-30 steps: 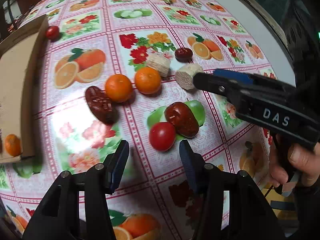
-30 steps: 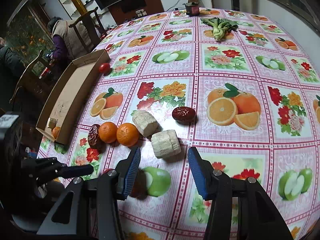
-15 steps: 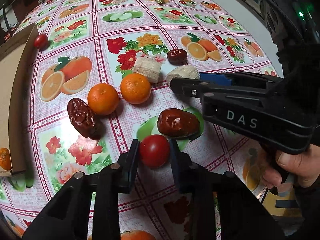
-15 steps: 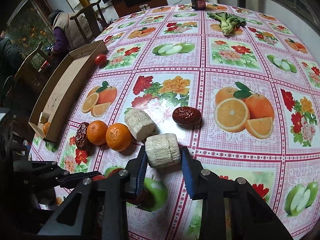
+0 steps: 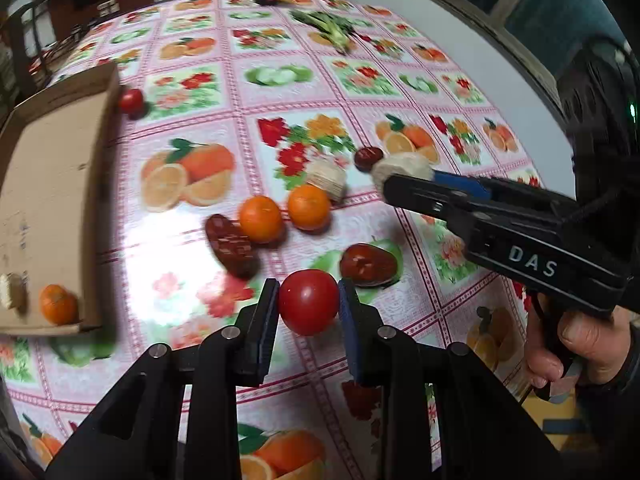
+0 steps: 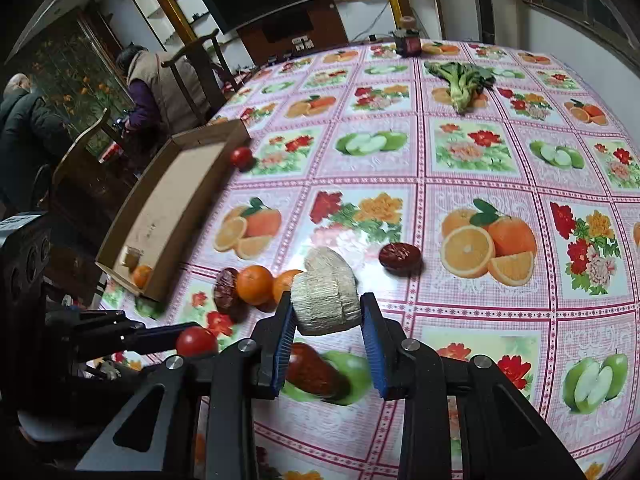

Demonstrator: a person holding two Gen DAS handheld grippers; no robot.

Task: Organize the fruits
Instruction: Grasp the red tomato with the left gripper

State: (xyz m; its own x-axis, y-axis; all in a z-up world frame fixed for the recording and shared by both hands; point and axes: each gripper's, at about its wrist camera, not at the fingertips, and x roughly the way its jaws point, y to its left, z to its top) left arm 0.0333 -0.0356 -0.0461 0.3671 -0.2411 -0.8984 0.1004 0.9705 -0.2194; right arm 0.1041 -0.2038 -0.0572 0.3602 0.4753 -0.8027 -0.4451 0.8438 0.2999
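My left gripper [image 5: 308,304] is shut on a red tomato [image 5: 309,301] and holds it above the table; it also shows in the right wrist view [image 6: 197,341]. My right gripper [image 6: 326,314] is shut on a pale corn-cob piece [image 6: 325,303], lifted off the cloth, also seen in the left wrist view [image 5: 402,168]. On the table lie two oranges [image 5: 260,218] [image 5: 309,207], a second cob piece [image 5: 326,178] and three dark red dates [image 5: 230,245] [image 5: 368,265] [image 5: 368,158]. A cardboard box [image 5: 52,184] at the left holds an orange [image 5: 58,304] and a cob piece [image 5: 10,296].
Another tomato [image 5: 131,101] sits against the box's far corner. A green vegetable [image 6: 460,80] and a small dark jar [image 6: 408,40] lie at the far side of the fruit-print tablecloth [image 6: 480,320]. People sit on chairs [image 6: 196,76] beyond the table's left edge.
Both grippers closed from open: the left onto the tomato, the right onto the corn-cob piece. Both have since lifted their items off the table.
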